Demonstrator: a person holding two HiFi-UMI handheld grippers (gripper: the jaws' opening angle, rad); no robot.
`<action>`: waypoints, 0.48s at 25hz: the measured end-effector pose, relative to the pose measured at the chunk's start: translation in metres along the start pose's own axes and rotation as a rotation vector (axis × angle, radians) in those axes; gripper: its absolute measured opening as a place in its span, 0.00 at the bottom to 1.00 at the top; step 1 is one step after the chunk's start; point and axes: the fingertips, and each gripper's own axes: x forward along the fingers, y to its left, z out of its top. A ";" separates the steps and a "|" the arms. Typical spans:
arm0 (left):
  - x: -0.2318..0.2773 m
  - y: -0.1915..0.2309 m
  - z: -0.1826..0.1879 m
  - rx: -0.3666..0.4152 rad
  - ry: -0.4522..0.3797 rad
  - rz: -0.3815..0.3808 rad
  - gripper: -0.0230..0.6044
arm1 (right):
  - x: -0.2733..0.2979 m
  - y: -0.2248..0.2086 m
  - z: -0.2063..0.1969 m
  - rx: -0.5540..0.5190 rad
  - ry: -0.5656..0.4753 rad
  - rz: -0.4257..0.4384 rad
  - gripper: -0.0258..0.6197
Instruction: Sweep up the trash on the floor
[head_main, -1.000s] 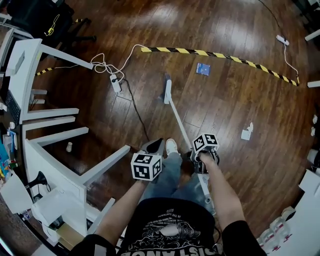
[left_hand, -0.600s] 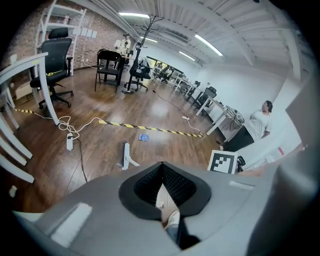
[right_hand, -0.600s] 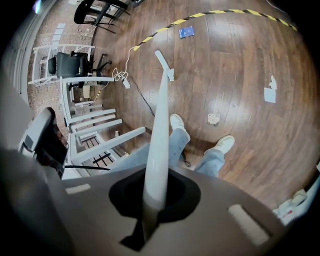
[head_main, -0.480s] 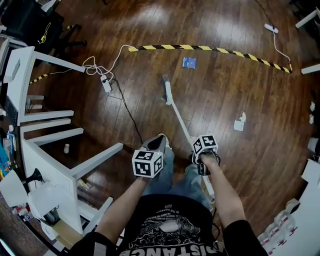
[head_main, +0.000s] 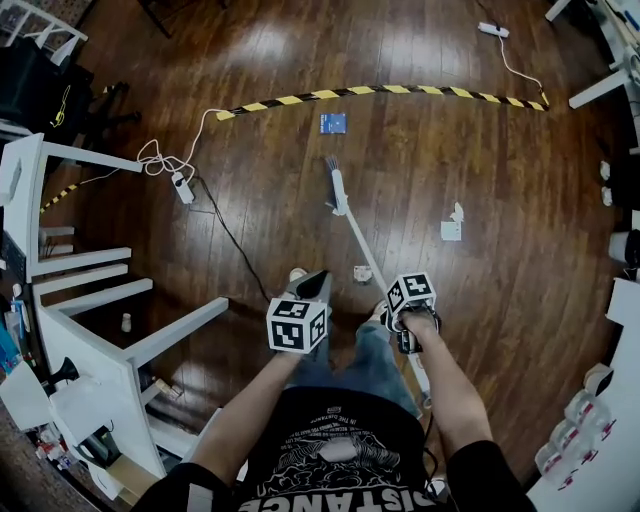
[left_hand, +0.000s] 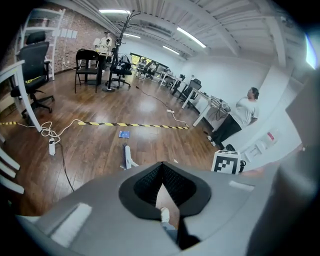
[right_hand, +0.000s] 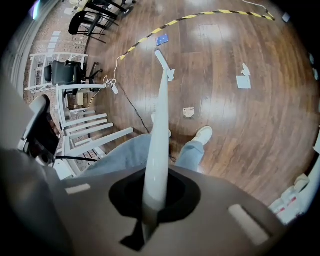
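Observation:
My right gripper (head_main: 402, 312) (right_hand: 154, 192) is shut on the white handle of a broom (right_hand: 159, 130). The handle slants forward to the broom head (head_main: 337, 188) (left_hand: 128, 157), which is down on the wooden floor. Trash lies on the floor. A blue packet (head_main: 333, 123) (left_hand: 124, 134) is just beyond the head, white crumpled paper (head_main: 452, 228) (right_hand: 243, 80) is off to the right, and a small scrap (head_main: 362, 273) (right_hand: 188, 112) lies near my feet. My left gripper (head_main: 318, 277) (left_hand: 161, 164) hangs beside my left leg with its jaws together on nothing.
A white table frame (head_main: 90, 260) stands at the left, with a power strip (head_main: 181, 186) and cables beside it. Yellow-black tape (head_main: 380, 92) crosses the floor ahead. A black chair (head_main: 40, 80) is at the far left. A person (left_hand: 245, 112) stands by desks at the right.
The view has shifted, so the blue packet now sits straight beyond the broom head instead of to its right. The small scrap has come into sight by the feet. Both grippers are unchanged.

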 end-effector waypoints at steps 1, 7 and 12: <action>0.003 -0.010 -0.002 0.011 0.005 -0.008 0.04 | -0.002 -0.009 -0.005 0.008 -0.007 0.000 0.04; 0.020 -0.063 -0.013 0.071 0.025 -0.051 0.04 | -0.015 -0.056 -0.036 0.048 -0.042 -0.003 0.04; 0.035 -0.108 -0.022 0.120 0.043 -0.084 0.04 | -0.024 -0.093 -0.060 0.088 -0.069 0.001 0.04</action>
